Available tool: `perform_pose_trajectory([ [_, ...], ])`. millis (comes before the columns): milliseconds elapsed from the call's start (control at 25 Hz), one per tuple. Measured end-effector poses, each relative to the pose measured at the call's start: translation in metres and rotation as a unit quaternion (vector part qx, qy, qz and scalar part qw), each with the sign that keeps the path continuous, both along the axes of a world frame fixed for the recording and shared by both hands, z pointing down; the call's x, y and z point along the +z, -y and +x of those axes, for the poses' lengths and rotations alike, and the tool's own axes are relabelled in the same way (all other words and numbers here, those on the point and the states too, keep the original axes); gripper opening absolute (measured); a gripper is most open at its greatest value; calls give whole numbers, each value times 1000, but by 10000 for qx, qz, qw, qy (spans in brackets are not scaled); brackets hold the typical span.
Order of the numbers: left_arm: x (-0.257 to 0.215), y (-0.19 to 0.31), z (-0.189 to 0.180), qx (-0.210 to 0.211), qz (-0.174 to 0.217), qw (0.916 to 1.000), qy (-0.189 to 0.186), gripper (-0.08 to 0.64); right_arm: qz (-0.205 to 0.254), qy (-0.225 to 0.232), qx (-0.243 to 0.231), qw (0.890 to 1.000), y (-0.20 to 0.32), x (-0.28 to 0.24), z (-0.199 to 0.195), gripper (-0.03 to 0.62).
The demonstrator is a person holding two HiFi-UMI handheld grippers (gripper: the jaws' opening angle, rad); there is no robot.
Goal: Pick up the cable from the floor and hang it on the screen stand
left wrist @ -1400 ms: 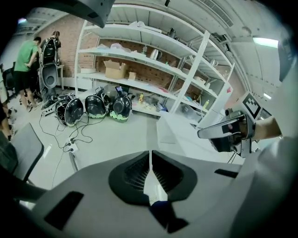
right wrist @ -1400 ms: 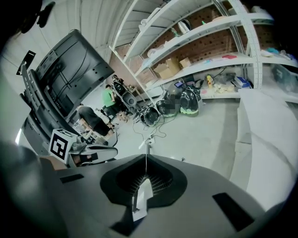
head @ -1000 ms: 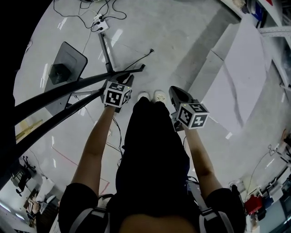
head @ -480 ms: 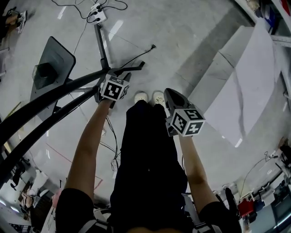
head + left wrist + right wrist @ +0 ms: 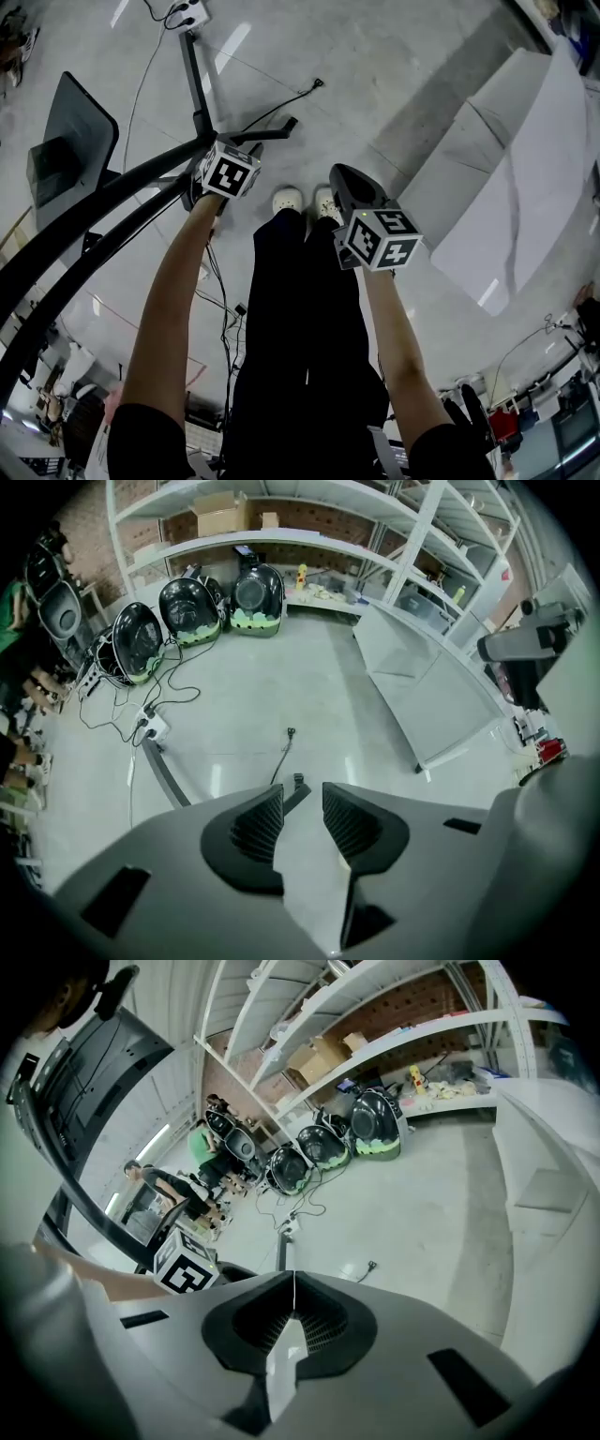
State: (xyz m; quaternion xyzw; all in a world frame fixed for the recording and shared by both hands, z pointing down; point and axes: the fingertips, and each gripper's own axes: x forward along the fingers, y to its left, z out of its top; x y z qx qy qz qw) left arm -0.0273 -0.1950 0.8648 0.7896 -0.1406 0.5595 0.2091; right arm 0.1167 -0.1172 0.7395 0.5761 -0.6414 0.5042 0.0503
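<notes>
Both over open floor (image 5: 375, 75): left gripper (image 5: 302, 794) opening empty beside stand (image 5: 194, 89), right gripper (image 5: 293, 1279) clamped

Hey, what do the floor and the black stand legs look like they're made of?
The floor looks like polished concrete or a sealed grey coating: glossy, with light streaks reflected in it. The stand legs look like black painted metal: thin, straight, matte bars, though metal is a guess.
</notes>
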Motion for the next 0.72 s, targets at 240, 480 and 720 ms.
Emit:
perform_pose_trajectory([
  [240, 48, 22, -10, 24, 106, 9993, 345, 118, -136, -217, -215, 9994, 0, 52, -6, 23],
  [480, 103, 30, -17, 152, -79, 9986, 495, 135, -249, -78, -93, 9996, 6, 97, -21, 23],
  [720, 158, 25, -33, 367, -292, 9963, 723, 152, 84, -363, -616, 9974, 19, 125, -49, 23],
])
